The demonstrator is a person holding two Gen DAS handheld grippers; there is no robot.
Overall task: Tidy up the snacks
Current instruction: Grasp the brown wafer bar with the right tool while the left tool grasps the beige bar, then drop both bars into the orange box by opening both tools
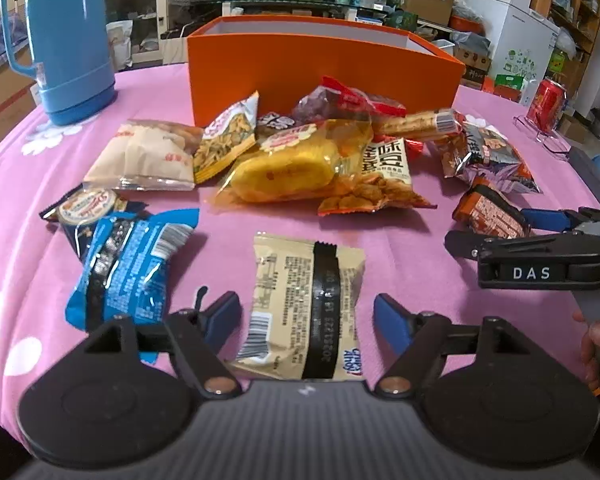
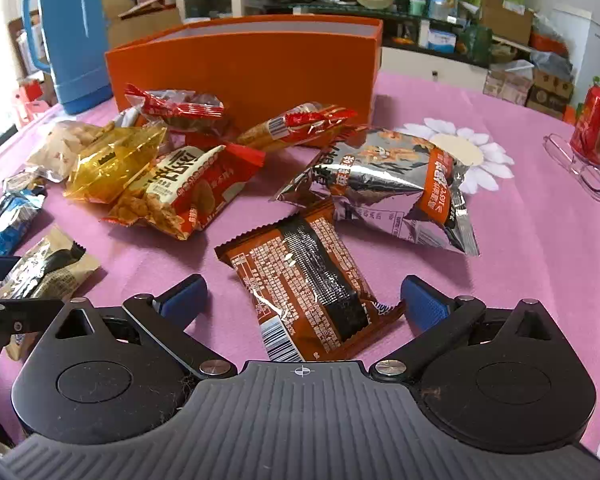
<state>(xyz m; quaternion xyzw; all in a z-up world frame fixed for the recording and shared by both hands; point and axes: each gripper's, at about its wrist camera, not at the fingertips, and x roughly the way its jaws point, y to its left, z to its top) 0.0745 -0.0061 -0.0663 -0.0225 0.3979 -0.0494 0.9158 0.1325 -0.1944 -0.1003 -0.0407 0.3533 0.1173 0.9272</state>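
Observation:
An open orange box (image 1: 324, 68) stands at the back of the pink table, with a heap of snack packets (image 1: 300, 160) in front of it. My left gripper (image 1: 306, 316) is open and straddles a beige packet (image 1: 300, 304) lying flat; there is a gap on each side between pads and wrapper. My right gripper (image 2: 302, 296) is open wide around a brown packet (image 2: 304, 280) on the cloth, and its right pad is close to the packet's corner. In the left wrist view, the right gripper's fingers (image 1: 548, 218) show at the right edge beside that brown packet (image 1: 488, 216).
A blue packet (image 1: 128, 264) lies left of the beige one. A crumpled silver bag (image 2: 392, 184) sits beyond the brown packet. A tall blue thermos (image 1: 68, 40) stands back left. A red can (image 2: 596, 124) and glasses (image 2: 580, 168) are at the far right.

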